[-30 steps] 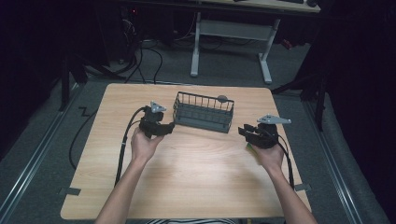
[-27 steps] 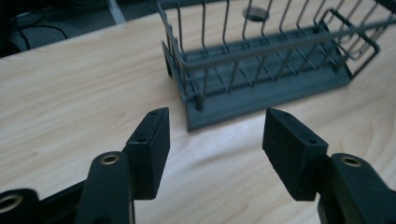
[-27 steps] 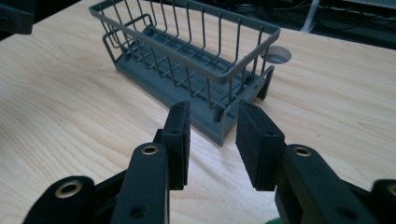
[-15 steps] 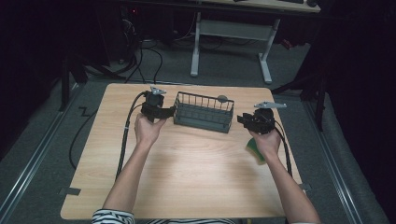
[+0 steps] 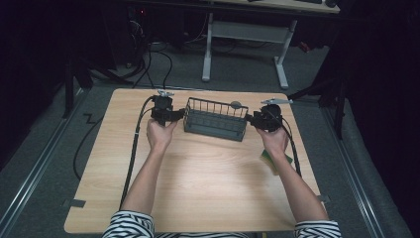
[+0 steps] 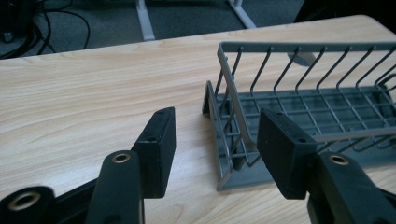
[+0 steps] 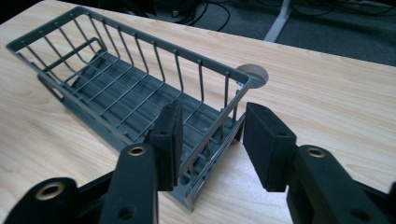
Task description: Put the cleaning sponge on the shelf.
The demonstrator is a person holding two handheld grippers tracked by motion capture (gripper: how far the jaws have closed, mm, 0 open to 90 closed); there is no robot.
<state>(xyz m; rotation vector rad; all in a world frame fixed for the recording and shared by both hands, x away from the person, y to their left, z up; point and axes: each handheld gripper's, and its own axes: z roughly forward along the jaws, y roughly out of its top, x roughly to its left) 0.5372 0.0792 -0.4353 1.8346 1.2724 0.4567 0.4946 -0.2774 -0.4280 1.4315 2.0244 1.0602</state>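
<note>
Black left gripper (image 6: 212,140) and right gripper (image 7: 210,140) straddle basket (image 5: 216,119) ends

In the left gripper view the wire basket (image 6: 308,100) is cut off by the right edge of the picture, so its far end is not seen. In the high view a green object (image 5: 271,159) beside the basket (image 5: 216,119) lies partly under the right forearm and cannot be identified. A round grey mark (image 5: 236,104) behind the basket's far rim is too small to tell.
</note>
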